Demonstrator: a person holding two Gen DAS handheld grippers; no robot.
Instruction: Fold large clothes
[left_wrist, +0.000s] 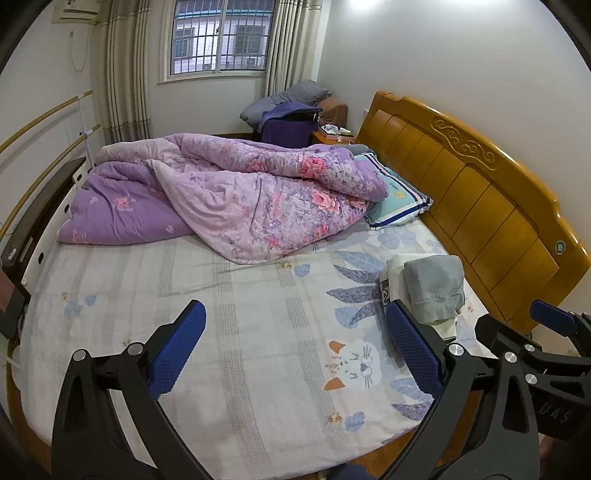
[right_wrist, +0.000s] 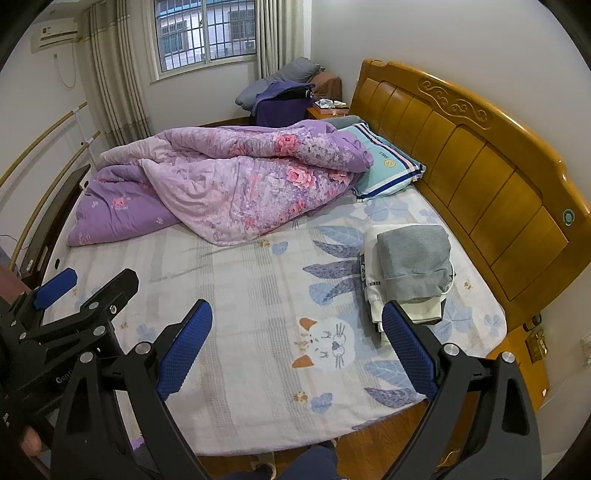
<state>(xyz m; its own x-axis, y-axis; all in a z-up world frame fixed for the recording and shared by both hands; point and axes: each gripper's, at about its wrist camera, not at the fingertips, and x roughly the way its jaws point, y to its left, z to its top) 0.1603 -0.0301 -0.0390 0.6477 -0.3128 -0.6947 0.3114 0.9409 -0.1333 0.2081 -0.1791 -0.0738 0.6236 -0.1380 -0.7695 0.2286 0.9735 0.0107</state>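
Inventory from my station. Grippers: two. I am holding the left gripper (left_wrist: 295, 339) above the bedsheet (left_wrist: 229, 314), jaws spread wide, gripping nothing. I am holding the right gripper (right_wrist: 297, 339) likewise, jaws spread, empty. Folded clothes: one stack (right_wrist: 399, 273), grey garment (right_wrist: 415, 258) lying on top of white ones, sitting on the sheet just beside the headboard (right_wrist: 476, 147). Quilts: one, purple floral (right_wrist: 236, 177), lying bunched across the far half. Pillows: one striped (right_wrist: 388, 166), partly showing beside the quilt.
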